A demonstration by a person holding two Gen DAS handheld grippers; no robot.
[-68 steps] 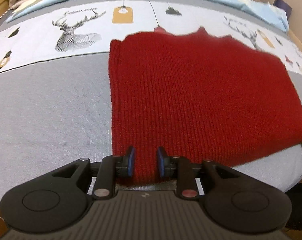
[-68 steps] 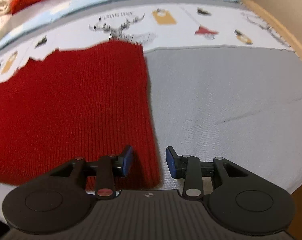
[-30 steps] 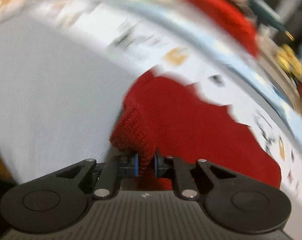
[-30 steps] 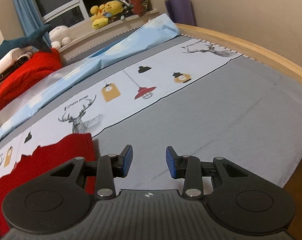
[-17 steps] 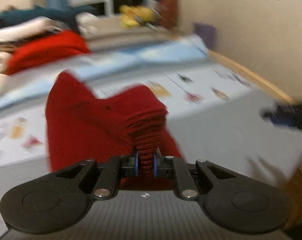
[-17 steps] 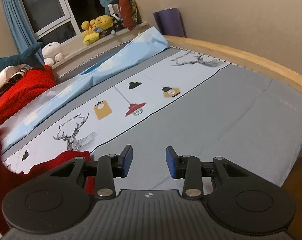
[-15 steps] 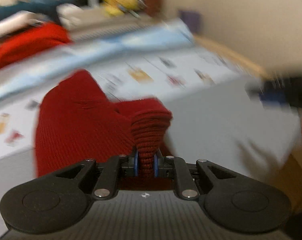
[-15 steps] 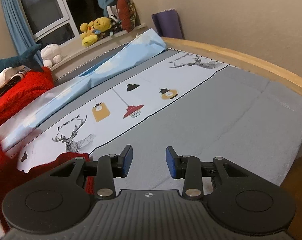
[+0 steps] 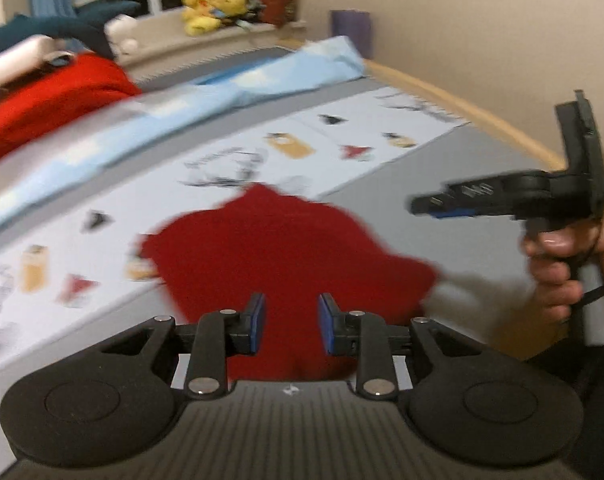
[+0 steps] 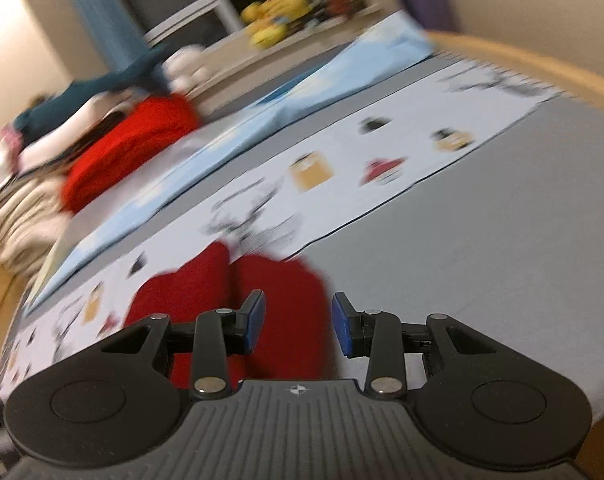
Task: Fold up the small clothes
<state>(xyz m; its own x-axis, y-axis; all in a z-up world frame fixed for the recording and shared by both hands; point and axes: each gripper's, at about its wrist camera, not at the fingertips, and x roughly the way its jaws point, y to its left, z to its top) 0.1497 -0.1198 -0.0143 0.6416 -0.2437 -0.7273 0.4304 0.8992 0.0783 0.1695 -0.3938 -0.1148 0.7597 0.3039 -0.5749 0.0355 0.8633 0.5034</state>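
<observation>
A dark red knitted garment (image 9: 285, 256) lies folded over on the bed, on the grey sheet and the printed strip. My left gripper (image 9: 290, 322) is open and empty just above its near edge. The garment also shows in the right wrist view (image 10: 261, 300), with a crease down its middle. My right gripper (image 10: 297, 328) is open and empty above the garment's right part. In the left wrist view the right gripper (image 9: 442, 206) hangs at the right, held by a hand (image 9: 558, 272). Both views are blurred.
A bright red garment (image 10: 129, 148) lies on a pile of clothes at the far left of the bed. A light blue pillow strip (image 9: 221, 104) runs along the back. A wooden bed edge (image 10: 542, 68) curves at the right. Plush toys (image 9: 209, 4) sit on the windowsill.
My left gripper carried the garment's edge up and over to the right, then opened and let it go. The garment now lies folded on the bed. My right gripper swung left over it.
</observation>
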